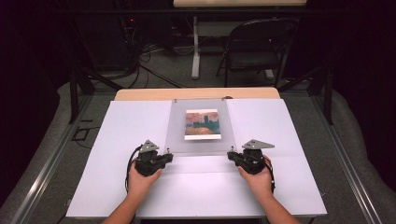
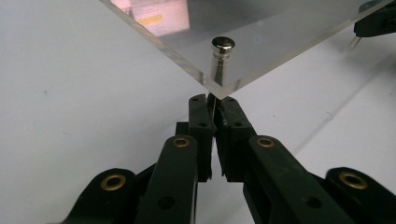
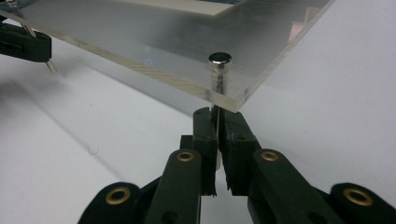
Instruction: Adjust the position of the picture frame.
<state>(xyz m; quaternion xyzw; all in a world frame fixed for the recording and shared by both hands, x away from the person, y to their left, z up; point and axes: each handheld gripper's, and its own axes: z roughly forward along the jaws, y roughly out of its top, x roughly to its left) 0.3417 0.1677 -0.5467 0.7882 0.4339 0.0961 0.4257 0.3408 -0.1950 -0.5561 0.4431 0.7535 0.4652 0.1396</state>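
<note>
Clear acrylic panel (image 1: 198,128), picture under it, lying mid-table (image 1: 140,186). Near-corner pins being pinched: left hand-held gripper (image 2: 213,103) clamped on left pin (image 2: 219,60), right hand-held gripper (image 3: 218,116) on right pin (image 3: 218,74). Judged next: both being moved evenly together.

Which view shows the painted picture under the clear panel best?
The high view: the whole picture lies square under the clear panel, orange and blue tones readable. The left gripper view catches just a blurred corner of it through the panel. The right gripper view shows a thin sliver along the top edge.
</note>
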